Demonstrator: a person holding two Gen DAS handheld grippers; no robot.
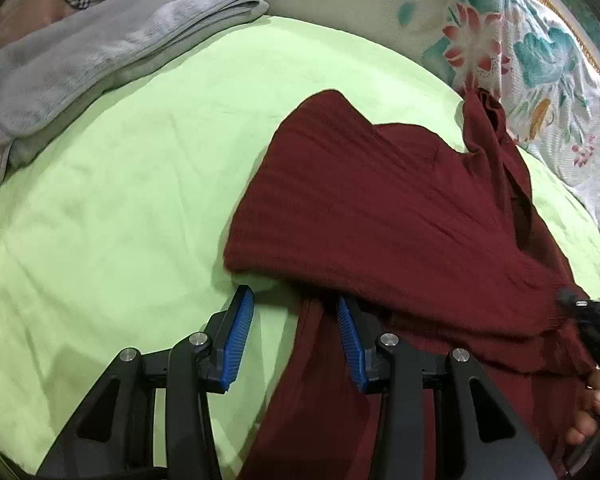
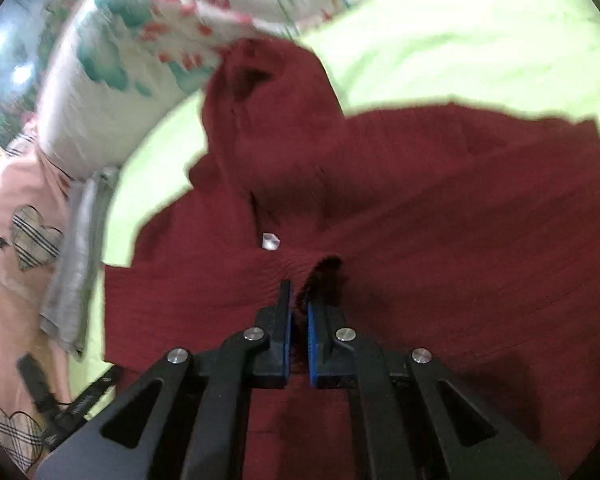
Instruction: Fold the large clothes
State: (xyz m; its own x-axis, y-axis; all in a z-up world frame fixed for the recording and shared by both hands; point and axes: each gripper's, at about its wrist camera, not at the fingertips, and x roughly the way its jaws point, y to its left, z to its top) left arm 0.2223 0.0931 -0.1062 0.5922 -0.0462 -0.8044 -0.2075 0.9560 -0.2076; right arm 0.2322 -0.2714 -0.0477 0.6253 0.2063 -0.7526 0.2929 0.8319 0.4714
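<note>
Left wrist view: the left tongs (image 1: pixel 296 312) stand spread wide over the light green bedsheet (image 1: pixel 120 208), with nothing between the blue pads (image 1: pixel 238 344). The left pad lies over bare sheet, while the right one sits at the lower edge of the dark red ribbed sweater (image 1: pixel 380 208), with knit draped over its tip. The sweater lies on the bed, right of centre, folded over itself, one layer running down past the tongs toward the camera. At the far right edge, the person's right hand (image 1: pixel 592 412) and part of the right tongs' dark body meet the sweater's edge. A folded grey towel (image 1: pixel 80 56) lies on the far left of the sheet, well apart from the sweater. A floral quilt (image 1: pixel 520 48) is bunched along the top right.

In the blurred right wrist view, the right tongs (image 2: pixel 298 308) are pressed nearly together, pinching a ribbed edge of the sweater (image 2: pixel 440 208), which spreads out ahead of them on the sheet (image 2: pixel 460 40). A small pale tag (image 2: pixel 270 241) shows on the knit just beyond the fingertips. Pink fabric with plaid hearts (image 2: pixel 28 240) fills the left edge.
</note>
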